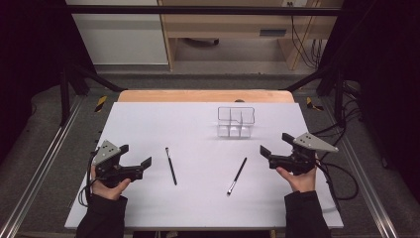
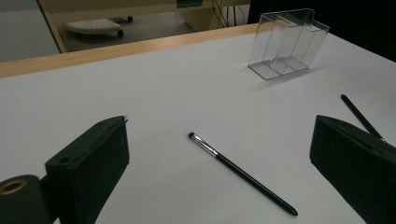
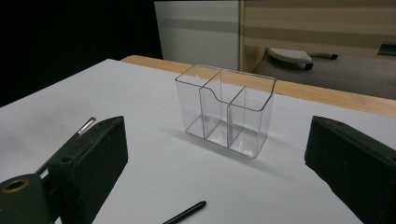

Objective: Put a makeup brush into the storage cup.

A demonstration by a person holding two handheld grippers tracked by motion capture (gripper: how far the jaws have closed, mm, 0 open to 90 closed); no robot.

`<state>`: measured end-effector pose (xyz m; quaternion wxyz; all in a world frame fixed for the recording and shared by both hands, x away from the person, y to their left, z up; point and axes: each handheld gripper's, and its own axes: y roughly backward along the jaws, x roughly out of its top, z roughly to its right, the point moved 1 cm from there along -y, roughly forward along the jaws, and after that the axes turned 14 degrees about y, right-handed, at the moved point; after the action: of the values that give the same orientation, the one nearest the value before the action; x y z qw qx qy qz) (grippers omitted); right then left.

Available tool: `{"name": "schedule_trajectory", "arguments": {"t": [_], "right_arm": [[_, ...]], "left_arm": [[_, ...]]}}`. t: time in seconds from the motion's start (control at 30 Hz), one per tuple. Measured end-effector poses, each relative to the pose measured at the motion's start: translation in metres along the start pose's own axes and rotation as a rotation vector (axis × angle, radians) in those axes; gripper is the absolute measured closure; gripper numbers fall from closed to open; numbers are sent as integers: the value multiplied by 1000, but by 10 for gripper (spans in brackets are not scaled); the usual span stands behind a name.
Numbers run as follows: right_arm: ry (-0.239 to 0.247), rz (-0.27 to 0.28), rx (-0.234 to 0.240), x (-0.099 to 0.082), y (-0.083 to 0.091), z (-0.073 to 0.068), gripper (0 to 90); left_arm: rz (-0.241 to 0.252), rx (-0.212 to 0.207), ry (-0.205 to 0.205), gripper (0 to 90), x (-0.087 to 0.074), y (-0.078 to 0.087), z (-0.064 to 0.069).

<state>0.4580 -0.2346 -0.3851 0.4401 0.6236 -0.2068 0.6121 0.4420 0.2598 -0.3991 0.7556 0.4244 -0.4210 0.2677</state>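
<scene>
Between the spread, empty jaws of the left gripper (image 1: 134, 154) lies a black brush (image 2: 242, 173); the right gripper (image 1: 275, 143), equally wide, frames the clear organizer (image 3: 225, 110). A sound pickup likely means straddling the handle's middle before closing.

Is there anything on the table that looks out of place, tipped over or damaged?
Nothing stands out. The clear organizer stands upright and empty, and the two brushes lie flat on the white table, apart from each other. No spill or damage is visible.
</scene>
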Motion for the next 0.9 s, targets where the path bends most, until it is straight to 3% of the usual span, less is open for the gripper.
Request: {"name": "schedule_trajectory", "arguments": {"t": [0.43, 0.6, 0.9], "right_arm": [[16, -53, -35, 0, -2, -6, 63], [6, -62, -28, 1, -4, -12, 67], [17, -124, -37, -2, -15, -20, 87]], "left_arm": [[-18, 3, 7, 45, -3, -4, -3], [-22, 3, 10, 47, -5, -5, -2], [-37, 2, -5, 47, -8, -7, 0]]}}
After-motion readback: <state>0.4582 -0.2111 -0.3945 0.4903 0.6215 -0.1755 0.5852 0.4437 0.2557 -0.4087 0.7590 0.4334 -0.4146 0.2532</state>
